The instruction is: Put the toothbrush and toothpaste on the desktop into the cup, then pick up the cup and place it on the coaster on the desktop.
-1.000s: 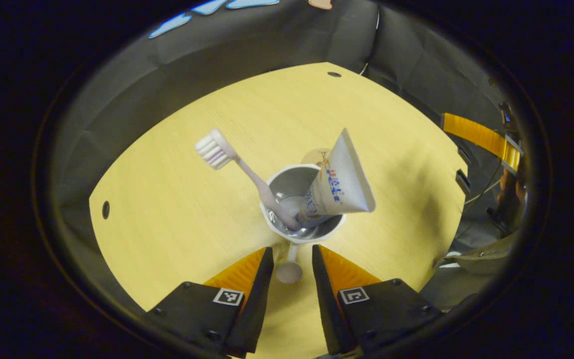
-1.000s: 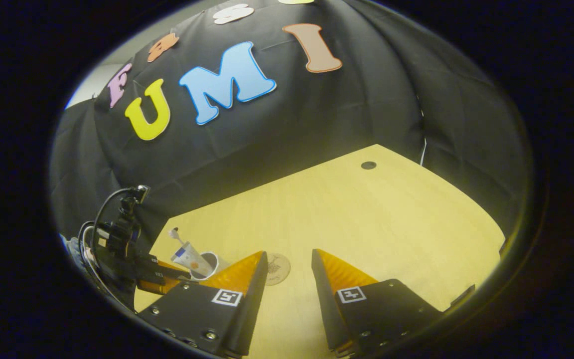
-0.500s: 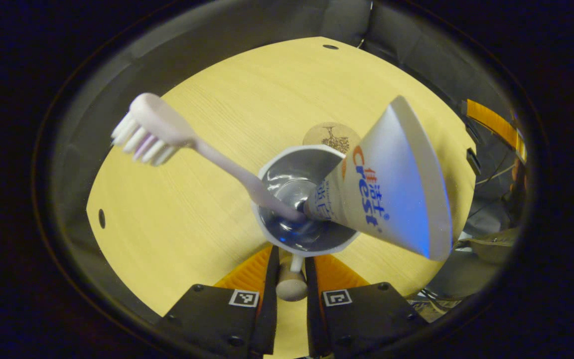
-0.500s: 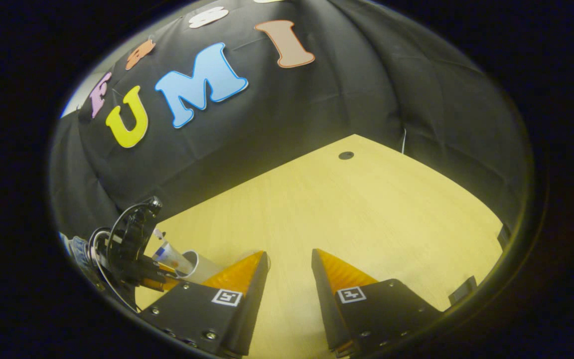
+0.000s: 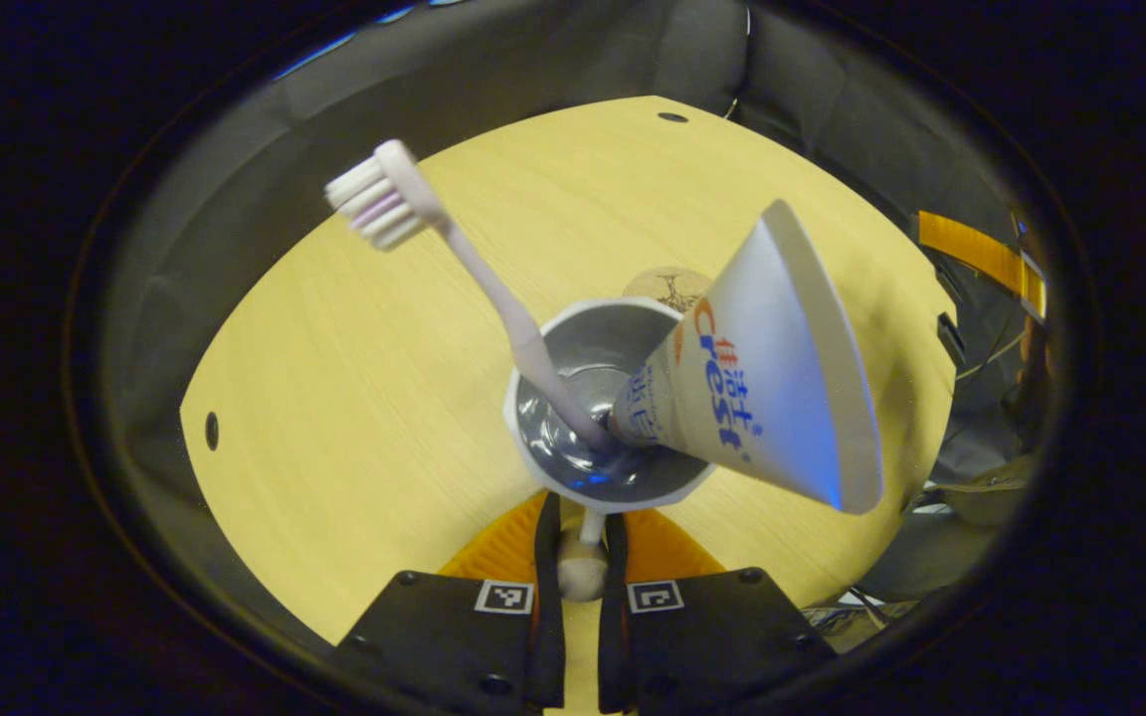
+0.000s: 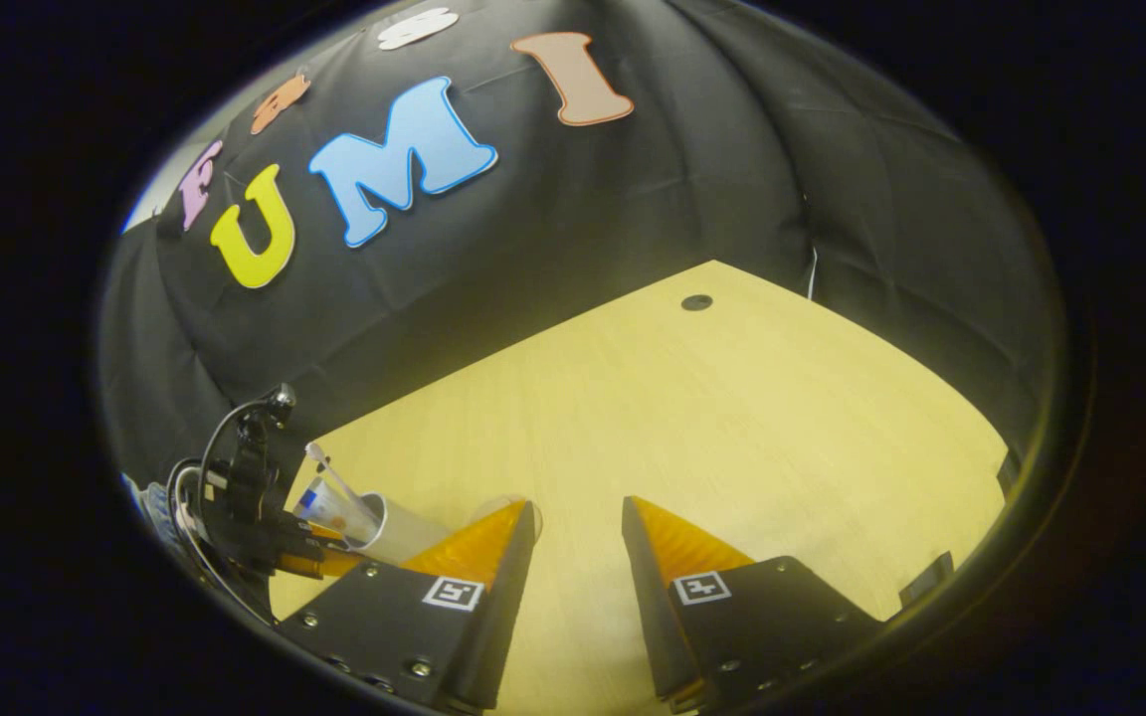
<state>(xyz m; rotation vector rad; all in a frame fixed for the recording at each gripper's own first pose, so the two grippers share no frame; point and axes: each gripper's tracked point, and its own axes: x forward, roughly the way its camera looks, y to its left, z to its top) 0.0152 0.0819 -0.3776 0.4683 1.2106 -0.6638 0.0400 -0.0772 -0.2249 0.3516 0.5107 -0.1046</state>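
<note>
A white cup (image 5: 605, 410) with a grey inside holds a pale toothbrush (image 5: 454, 254), leaning left, and a white toothpaste tube (image 5: 762, 383), leaning right. My left gripper (image 5: 579, 509) is shut on the cup's small knobbed handle (image 5: 582, 569). A round cork coaster (image 5: 670, 285) lies on the desk just beyond the cup, partly hidden by its rim. In the right gripper view, the cup (image 6: 402, 532) sits tilted at the lower left in the left gripper (image 6: 280, 545). My right gripper (image 6: 578, 512) is open over bare desk, holding nothing.
The light wooden desk (image 5: 354, 398) has small dark holes near its far edge (image 5: 672, 117) and its left edge (image 5: 212, 430). Black cloth walls close in behind and to the sides. The other gripper's finger (image 5: 976, 257) shows past the desk's right edge.
The left fingers went from wide apart to shut on the cup handle. The cup now looms closer, and the toothbrush head has swung. The right gripper stays open and has barely shifted.
</note>
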